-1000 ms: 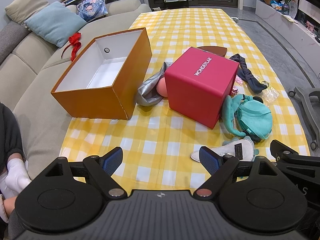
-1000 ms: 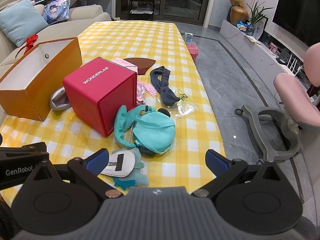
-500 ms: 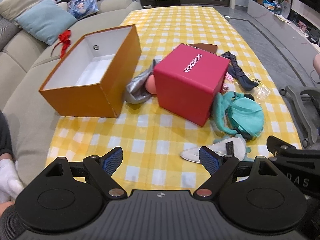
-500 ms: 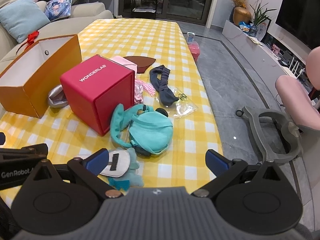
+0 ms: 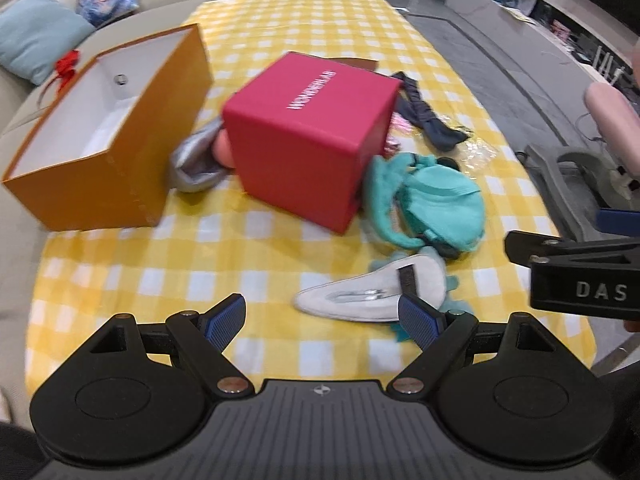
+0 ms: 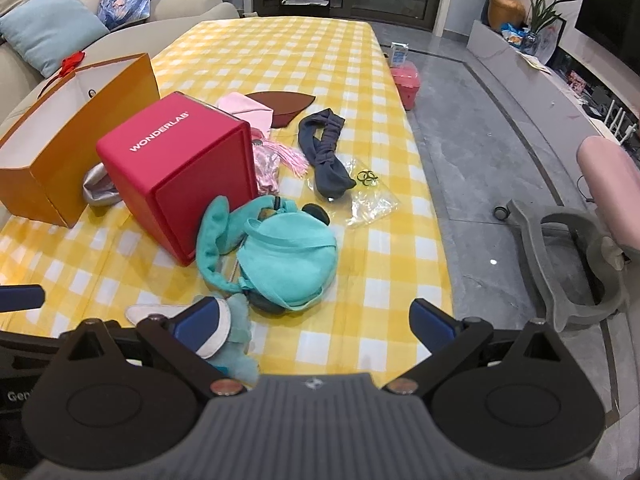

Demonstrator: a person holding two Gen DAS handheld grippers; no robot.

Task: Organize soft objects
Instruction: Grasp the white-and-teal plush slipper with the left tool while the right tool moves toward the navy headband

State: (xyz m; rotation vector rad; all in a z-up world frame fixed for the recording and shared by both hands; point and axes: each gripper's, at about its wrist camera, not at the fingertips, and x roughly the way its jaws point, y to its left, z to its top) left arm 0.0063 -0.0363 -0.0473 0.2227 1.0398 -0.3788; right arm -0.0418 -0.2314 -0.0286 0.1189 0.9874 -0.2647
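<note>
A teal plush bag [image 6: 286,258] lies by the red box [image 6: 176,172] on the checked table; it also shows in the left wrist view [image 5: 436,208]. A white and teal soft piece [image 5: 372,294] lies near the front edge. A dark blue headband [image 6: 326,156], a pink cloth [image 6: 244,110] and a silver pouch [image 5: 196,158] lie around the box. The open orange box [image 5: 104,140] stands at left. My left gripper [image 5: 322,320] is open and empty above the near table. My right gripper [image 6: 314,320] is open and empty just before the teal bag.
A clear plastic bag [image 6: 370,196] and a brown leaf-shaped piece [image 6: 286,104] lie on the table. A sofa with a blue cushion [image 6: 52,28] runs along the left. A grey chair base [image 6: 568,264] stands on the floor at right.
Both grippers have moved forward and to the right over the table, closer to the teal bag and white piece. Both stay open.
</note>
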